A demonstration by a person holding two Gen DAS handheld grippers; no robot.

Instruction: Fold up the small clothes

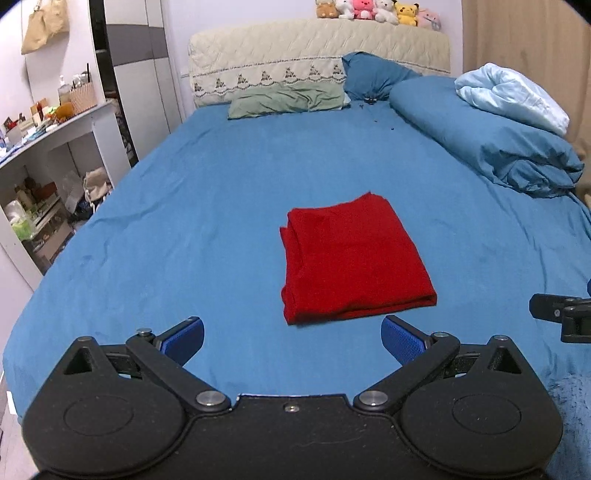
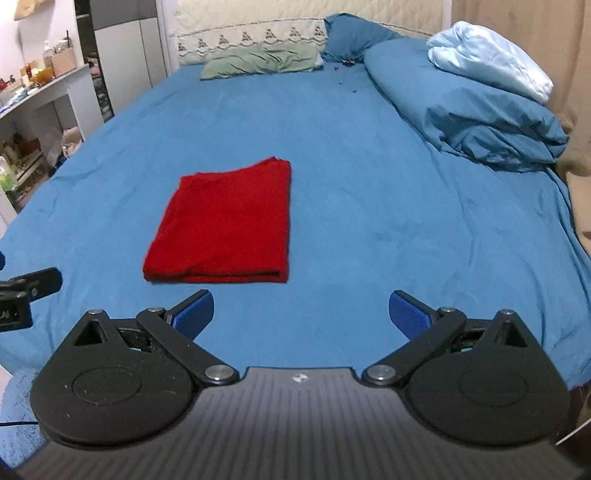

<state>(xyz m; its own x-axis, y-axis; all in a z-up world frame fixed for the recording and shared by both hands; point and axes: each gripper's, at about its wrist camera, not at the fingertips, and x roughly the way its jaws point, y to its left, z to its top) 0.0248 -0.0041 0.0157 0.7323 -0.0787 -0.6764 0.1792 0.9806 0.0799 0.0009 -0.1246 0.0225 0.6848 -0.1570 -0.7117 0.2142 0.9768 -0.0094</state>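
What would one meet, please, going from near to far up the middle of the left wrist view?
Left gripper → red folded garment → bare blue bedsheet → green pillow → quilted headboard → row of plush toys.

Folded garment (image 1: pixel 354 258): lies on the bed sheet (image 1: pixel 184 221), centre of the left wrist frame; left of centre in the right wrist frame.
Left gripper (image 1: pixel 291 338): lower centre, before the garment's near edge, apart from it.
Right gripper (image 2: pixel 301 314): lower centre, before and right of the garment.
Flat pillow (image 1: pixel 288 99): upper centre, against the headboard (image 1: pixel 317 48).
Plush toys (image 1: pixel 376 11): in a row atop the headboard.
Rolled duvet (image 1: pixel 491 136): upper right, a bundled blanket (image 1: pixel 513 94) on top.
Shelf unit (image 1: pixel 55 155): left edge, beside the bed.
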